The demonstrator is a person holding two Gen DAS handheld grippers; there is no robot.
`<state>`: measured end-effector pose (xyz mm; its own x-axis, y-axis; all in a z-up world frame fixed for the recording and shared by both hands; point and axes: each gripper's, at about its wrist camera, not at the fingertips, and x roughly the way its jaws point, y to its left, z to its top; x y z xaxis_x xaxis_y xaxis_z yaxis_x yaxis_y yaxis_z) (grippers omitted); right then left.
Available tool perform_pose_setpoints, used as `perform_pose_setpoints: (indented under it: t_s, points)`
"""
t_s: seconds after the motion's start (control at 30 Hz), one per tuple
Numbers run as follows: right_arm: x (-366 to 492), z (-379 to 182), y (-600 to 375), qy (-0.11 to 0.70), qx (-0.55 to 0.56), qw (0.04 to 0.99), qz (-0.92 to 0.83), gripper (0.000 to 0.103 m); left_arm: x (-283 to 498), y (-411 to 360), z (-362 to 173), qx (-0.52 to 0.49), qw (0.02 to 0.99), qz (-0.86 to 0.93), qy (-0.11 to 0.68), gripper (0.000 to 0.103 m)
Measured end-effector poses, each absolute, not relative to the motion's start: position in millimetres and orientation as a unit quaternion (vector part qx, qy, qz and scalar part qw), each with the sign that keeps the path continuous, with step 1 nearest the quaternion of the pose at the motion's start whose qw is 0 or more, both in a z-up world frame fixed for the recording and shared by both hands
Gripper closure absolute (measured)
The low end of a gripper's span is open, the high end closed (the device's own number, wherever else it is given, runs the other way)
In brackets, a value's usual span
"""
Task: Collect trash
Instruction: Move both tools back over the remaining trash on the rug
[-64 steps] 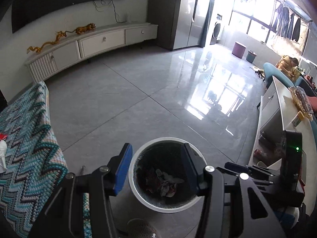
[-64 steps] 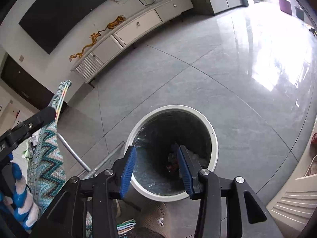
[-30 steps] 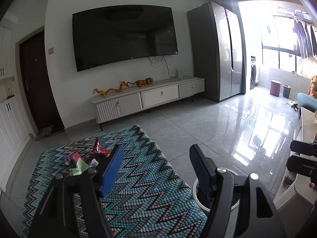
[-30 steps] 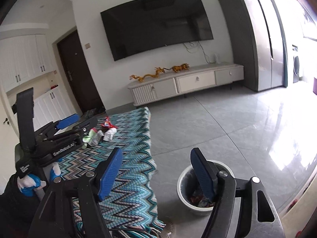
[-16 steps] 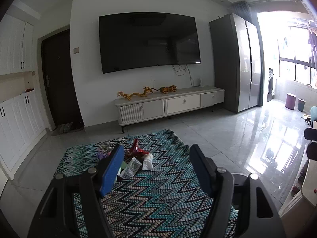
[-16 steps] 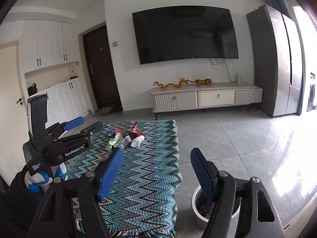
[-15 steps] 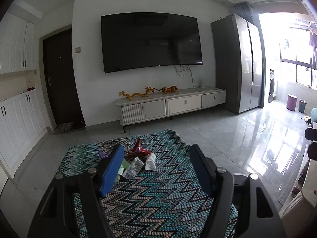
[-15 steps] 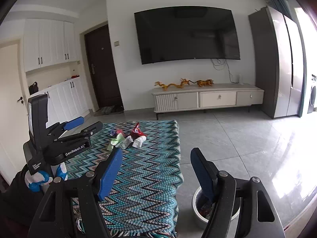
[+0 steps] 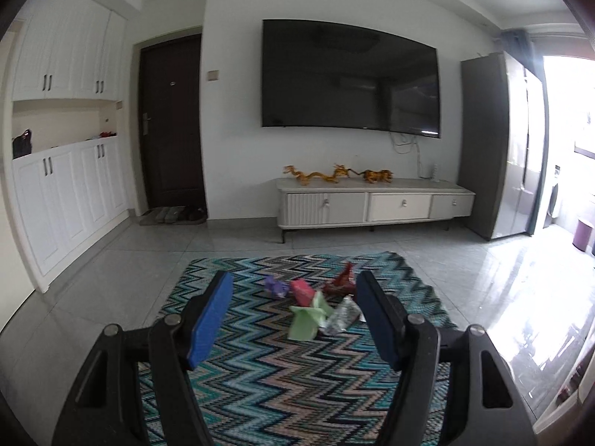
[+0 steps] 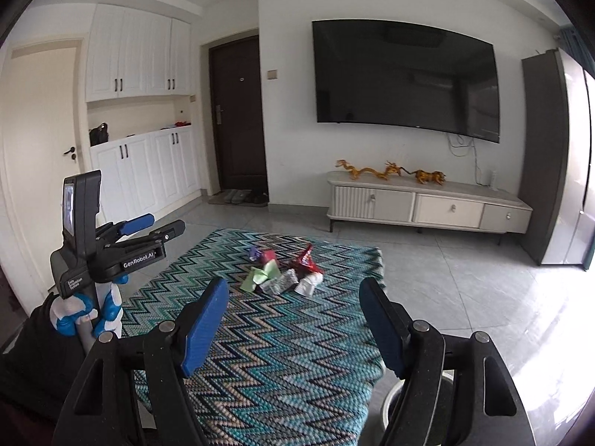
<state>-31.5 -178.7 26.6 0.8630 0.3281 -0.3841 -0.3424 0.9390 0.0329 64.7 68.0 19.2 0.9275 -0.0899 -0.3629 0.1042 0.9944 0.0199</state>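
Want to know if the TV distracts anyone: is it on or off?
Off. The wall TV is dark, showing only faint room reflections.

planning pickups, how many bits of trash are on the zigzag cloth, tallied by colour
purple wrapper: 1
pink-red piece: 1
dark red wrapper: 1
green paper: 1
silver wrapper: 1
white piece: 1
total: 6 that can be told apart in the right wrist view; the pile overlaps, so more could be hidden.

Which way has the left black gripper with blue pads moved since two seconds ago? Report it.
Yes. The left gripper has swung up and away from the white bin, out of its view now, to face the trash pile on the zigzag rug.
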Motion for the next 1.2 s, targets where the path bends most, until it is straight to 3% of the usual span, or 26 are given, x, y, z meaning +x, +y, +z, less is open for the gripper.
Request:
perform_pose_setpoints:
  t_s: [0.27,0.5,0.9,1.2]
  points:
    - [18,26,-154,0.202,-0.016,0.957,0.21,0.032,108,100,10,0.011,0.978,-0.023,0.206,0.036]
    - [82,10,-149,0.231,0.01,0.95,0.208,0.032,162,97,-29,-0.005,0.961,-0.06,0.268,0.036]
    - [221,-86,-150,0.338,0.057,0.922,0.18,0.041,284,51,-126,-0.027,0.918,-0.089,0.385,0.036]
    - [290,-152,-147,0.397,0.113,0.892,0.182,0.048,312,54,-173,-0.042,0.902,-0.095,0.42,0.036]
